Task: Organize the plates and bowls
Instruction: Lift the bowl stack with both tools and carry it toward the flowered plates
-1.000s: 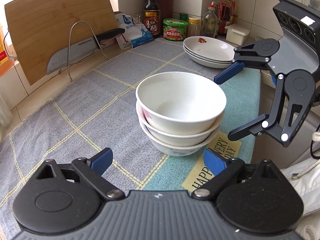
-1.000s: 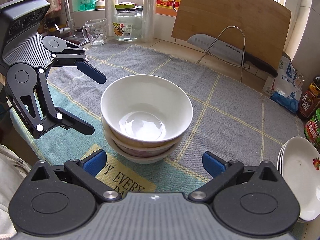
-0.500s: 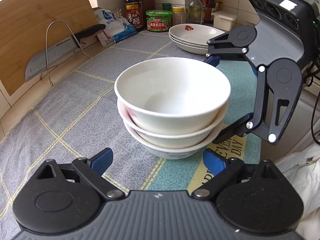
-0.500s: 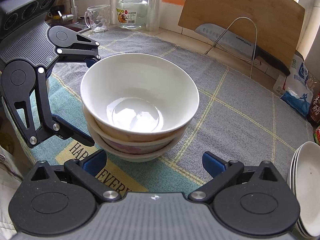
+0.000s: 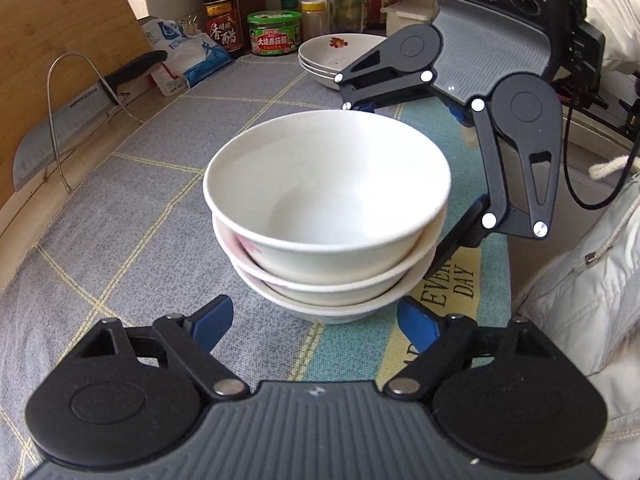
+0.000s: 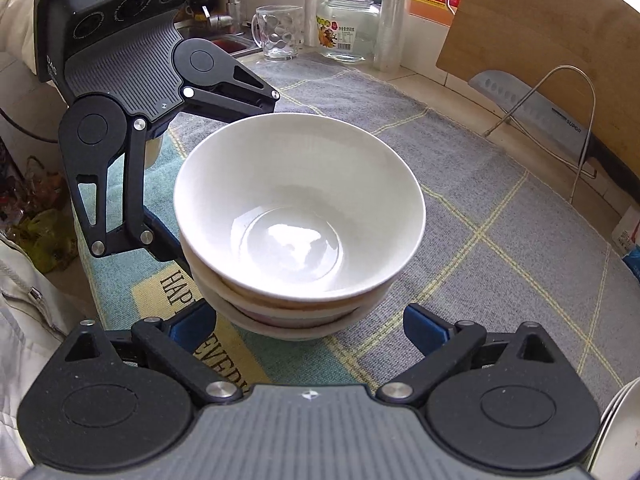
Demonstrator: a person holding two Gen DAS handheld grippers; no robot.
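Right now my main worry is the stack of three white bowls point(image 5: 328, 220), which sits on the grey checked cloth point(image 5: 132, 216) at the front of the bench, partly over the teal "HAPPY EVERY DAY" mat point(image 6: 132, 280). The bowls are nested but not quite square: the top one looks slightly off centre on the two below, so I judge a push from one side alone could tip it or slide the whole stack across the cloth. If one pair of jaws closes sooner than the other, or catches only the upper rim, the lower bowls may be left behind or knocked. The cloth itself could ruck under the base.

The left gripper point(image 5: 316, 320) comes at the stack from one side and the right gripper point(image 6: 310, 326) from the opposite side, so each shows in the other's camera. Both sets of jaws stand wide, wider than the lowest bowl's foot, and they hold nothing. In each wrist view the blue pads flank the bottom of the stack, just beside it; I cannot tell whether any pad is touching the china.

Beyond the stack, toward the sauce bottles and the green-lidded jar point(image 5: 274, 34), lies the pile of white plates point(image 5: 332, 56), well apart from the bowls. A cleaver on a wire rack point(image 6: 532, 108) leans at the wooden cutting board point(image 6: 560, 40), clear of the bowls.
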